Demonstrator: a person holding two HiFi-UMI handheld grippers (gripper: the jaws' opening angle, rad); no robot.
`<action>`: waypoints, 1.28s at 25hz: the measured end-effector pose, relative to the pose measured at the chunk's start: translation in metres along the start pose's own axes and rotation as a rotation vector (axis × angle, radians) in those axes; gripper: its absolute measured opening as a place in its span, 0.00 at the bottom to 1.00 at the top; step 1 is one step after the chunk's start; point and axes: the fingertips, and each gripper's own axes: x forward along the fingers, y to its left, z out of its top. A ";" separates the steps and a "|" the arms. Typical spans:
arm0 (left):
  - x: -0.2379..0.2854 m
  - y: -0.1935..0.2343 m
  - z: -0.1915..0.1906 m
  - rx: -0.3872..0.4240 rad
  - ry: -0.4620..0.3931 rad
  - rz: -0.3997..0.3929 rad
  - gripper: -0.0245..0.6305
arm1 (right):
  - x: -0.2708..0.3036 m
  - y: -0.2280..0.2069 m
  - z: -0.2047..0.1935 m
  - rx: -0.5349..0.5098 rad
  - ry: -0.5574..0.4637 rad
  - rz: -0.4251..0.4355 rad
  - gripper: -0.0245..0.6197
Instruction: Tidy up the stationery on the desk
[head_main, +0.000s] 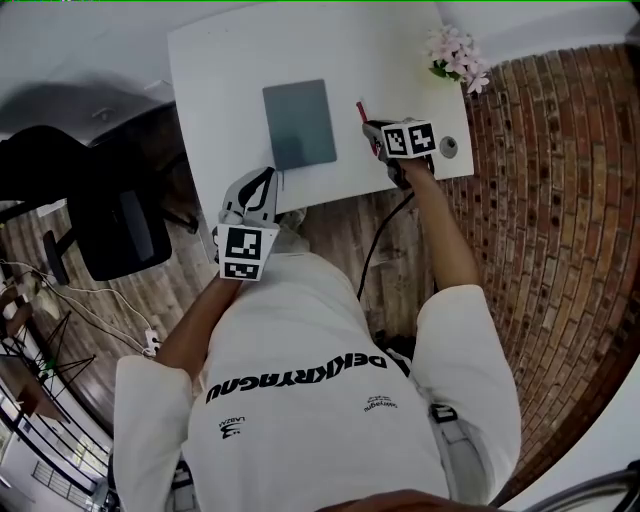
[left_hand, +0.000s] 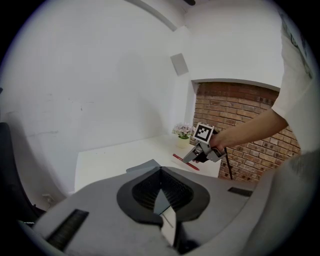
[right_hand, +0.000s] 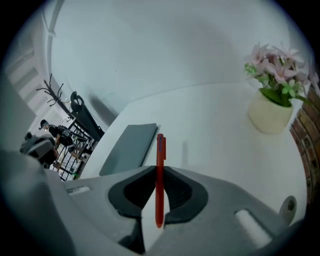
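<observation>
A red pen (right_hand: 160, 150) stands upright between the jaws of my right gripper (right_hand: 160, 172), which is shut on it. In the head view the right gripper (head_main: 380, 132) hovers over the right part of the white desk (head_main: 220, 70), the pen (head_main: 361, 110) poking out beyond it. A grey notebook (head_main: 298, 123) lies flat mid-desk, left of the pen. My left gripper (head_main: 255, 190) hangs at the desk's front edge, near the notebook's corner. Its jaws meet at the tips with nothing between them (left_hand: 161, 171). From there the right gripper (left_hand: 202, 146) and the pen (left_hand: 186, 162) show across the desk.
A pot of pink flowers (head_main: 455, 55) stands at the desk's far right corner, also the flowers (right_hand: 272, 95). A round cable grommet (head_main: 449, 146) sits by the right edge. A black office chair (head_main: 110, 215) is left of the desk; a brick wall (head_main: 560, 200) runs along the right.
</observation>
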 end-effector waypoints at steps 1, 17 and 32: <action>-0.001 0.001 0.001 0.000 -0.003 0.003 0.04 | 0.002 0.002 0.002 0.029 -0.010 0.001 0.12; -0.012 -0.007 -0.004 0.026 0.003 0.004 0.04 | 0.042 0.022 0.022 0.248 -0.026 0.062 0.12; -0.012 -0.015 -0.010 0.038 0.019 0.007 0.04 | 0.073 0.025 0.015 0.334 0.011 0.092 0.12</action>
